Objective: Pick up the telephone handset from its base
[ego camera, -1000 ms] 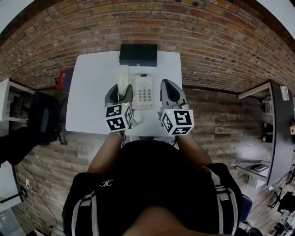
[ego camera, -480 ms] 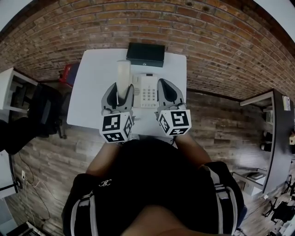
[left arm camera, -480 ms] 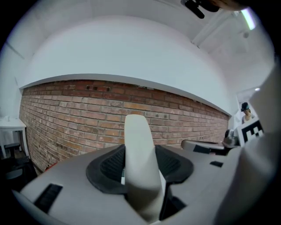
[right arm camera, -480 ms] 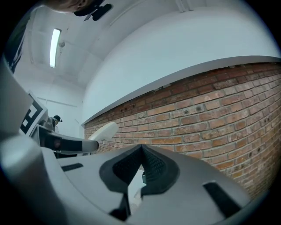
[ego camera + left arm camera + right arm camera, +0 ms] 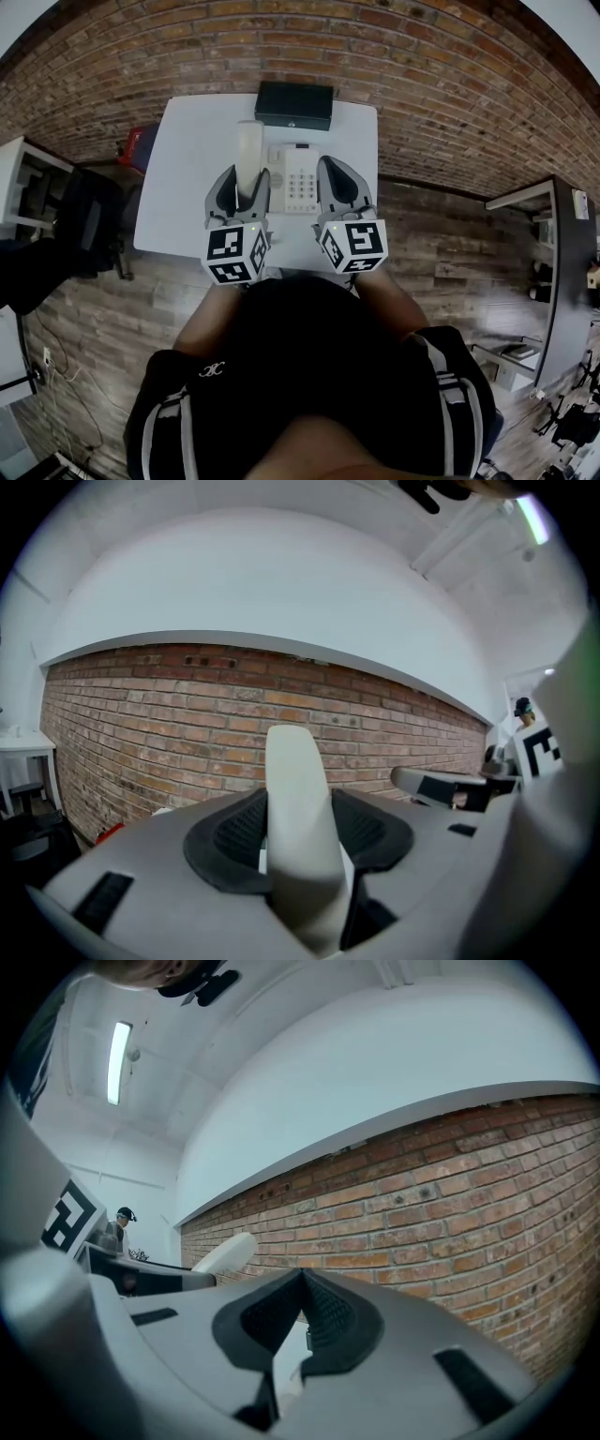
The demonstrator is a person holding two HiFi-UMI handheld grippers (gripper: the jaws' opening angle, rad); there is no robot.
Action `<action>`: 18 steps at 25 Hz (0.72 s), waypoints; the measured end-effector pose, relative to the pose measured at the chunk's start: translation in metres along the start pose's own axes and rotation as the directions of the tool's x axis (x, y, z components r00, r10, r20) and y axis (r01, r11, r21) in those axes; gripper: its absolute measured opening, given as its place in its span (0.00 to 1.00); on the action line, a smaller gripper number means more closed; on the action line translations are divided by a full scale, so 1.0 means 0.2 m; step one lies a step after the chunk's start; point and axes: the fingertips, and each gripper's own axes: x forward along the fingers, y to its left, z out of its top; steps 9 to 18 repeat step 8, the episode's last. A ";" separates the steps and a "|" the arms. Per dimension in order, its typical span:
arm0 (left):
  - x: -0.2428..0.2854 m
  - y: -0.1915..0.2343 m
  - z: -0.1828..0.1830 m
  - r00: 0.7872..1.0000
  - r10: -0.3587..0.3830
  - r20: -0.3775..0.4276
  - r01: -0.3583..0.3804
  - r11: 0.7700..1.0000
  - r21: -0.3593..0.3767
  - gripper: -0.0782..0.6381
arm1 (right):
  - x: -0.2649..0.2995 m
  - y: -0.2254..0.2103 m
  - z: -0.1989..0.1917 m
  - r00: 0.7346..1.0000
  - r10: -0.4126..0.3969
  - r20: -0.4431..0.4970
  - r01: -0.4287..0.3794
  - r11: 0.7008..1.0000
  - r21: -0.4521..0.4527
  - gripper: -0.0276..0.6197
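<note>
**Handset in the left jaws, off its cradle**

The head view alone lays out the desk. A white table (image 5: 187, 197) stands against a brick wall (image 5: 394, 66). The telephone base (image 5: 298, 180) sits near the table's middle, and a black box (image 5: 294, 104) sits at its 12 o'clock edge. The box is closed, so nothing inside it shows.

In that view the handset (image 5: 249, 150) lies at the base's 9 o'clock, off the cradle, with its length running toward 12 o'clock. Its near end is in the left gripper (image 5: 246, 186). The right gripper (image 5: 336, 186) hangs just beside the base at its 3 o'clock.

Only the gripper views settle the jaws. In the left gripper view both ribbed black pads press on the handset's flanks. The jaws stand well apart around its width, and its far end rises against the bricks. In the right gripper view the pads meet at their tips with nothing between them. At 9 o'clock the handset's rounded tip pokes out past the left gripper, and a ceiling light strip (image 5: 117, 1049) shows at 11 o'clock.

The handset is cream-white, smooth and long, with a rounded far end.
</note>
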 end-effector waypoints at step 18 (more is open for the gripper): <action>0.02 0.01 -0.02 1.000 -0.024 -0.019 0.024 1.000 0.005 0.41 | 0.02 0.02 -0.03 1.000 0.003 -0.006 -0.003 1.000 0.009 0.04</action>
